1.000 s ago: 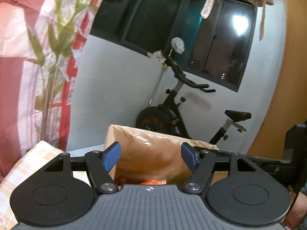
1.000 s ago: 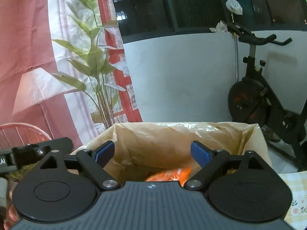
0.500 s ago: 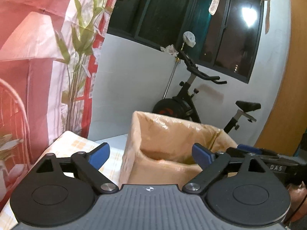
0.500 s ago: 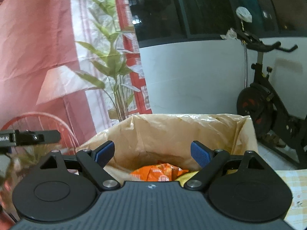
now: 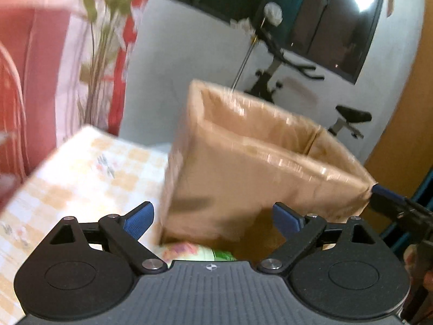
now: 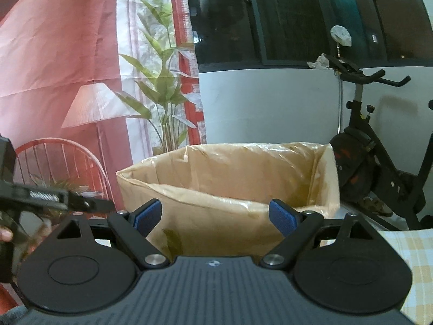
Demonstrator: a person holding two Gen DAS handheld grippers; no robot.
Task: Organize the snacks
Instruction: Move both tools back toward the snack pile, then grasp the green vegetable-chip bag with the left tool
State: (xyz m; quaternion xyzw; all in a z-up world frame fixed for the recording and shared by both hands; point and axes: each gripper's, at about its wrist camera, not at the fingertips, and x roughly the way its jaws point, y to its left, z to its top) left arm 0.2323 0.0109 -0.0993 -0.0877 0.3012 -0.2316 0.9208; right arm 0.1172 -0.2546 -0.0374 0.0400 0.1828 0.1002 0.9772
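A cardboard box lined with brown plastic stands on the checked tablecloth. My left gripper is open and empty in front of the box's near left corner. A pink and green snack packet lies on the cloth just under it, mostly hidden by the gripper body. My right gripper is open and empty too, facing the box from its near side, below the rim. Each gripper shows in the other's view: the right gripper at the box's right corner, the left gripper at the far left.
An exercise bike stands behind the box against a white wall. A printed curtain with a plant and a lamp hangs at the left. A hand holds the left gripper. The tablecloth's corner shows at the lower right.
Both grippers drew back from over the box and sank, so its inside and the orange packet are out of sight. The left jaws opened wider. A snack packet came into the left view.
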